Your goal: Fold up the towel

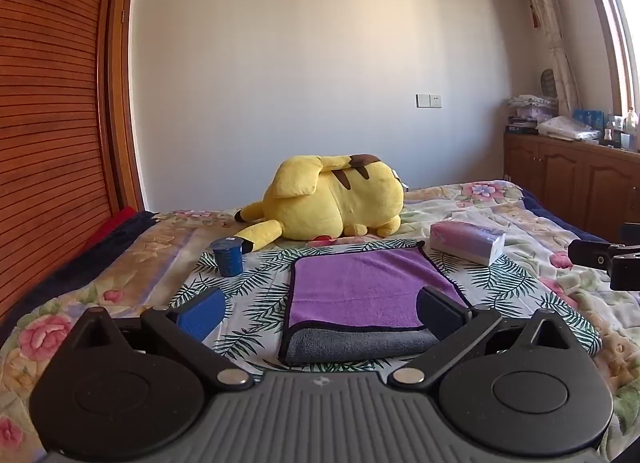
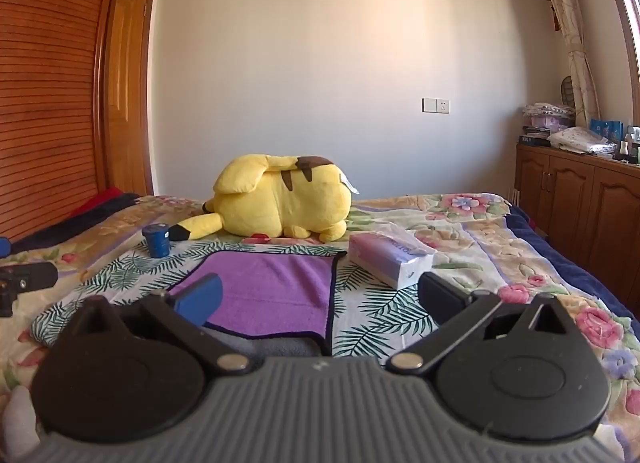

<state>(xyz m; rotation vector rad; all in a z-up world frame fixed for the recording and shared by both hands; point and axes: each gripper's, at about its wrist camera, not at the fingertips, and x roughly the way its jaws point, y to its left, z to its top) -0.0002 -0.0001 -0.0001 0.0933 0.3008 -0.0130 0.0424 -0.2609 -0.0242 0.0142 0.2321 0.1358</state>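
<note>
A purple towel (image 1: 360,287) with a dark border lies on a leaf-print cloth (image 1: 256,295) on the bed. It is folded over, and its grey underside (image 1: 360,345) shows along the near edge. My left gripper (image 1: 322,315) is open and empty, its fingers apart over the towel's near edge. In the right wrist view the towel (image 2: 276,291) lies left of centre. My right gripper (image 2: 320,299) is open and empty, above the towel's near right corner. The right gripper's side shows at the right edge of the left wrist view (image 1: 608,263).
A yellow plush toy (image 1: 332,199) lies behind the towel. A blue cup (image 1: 228,257) stands at the back left of the cloth. A tissue pack (image 1: 468,241) lies at the back right. A wooden wardrobe (image 1: 52,143) is left, cabinets (image 1: 580,179) right.
</note>
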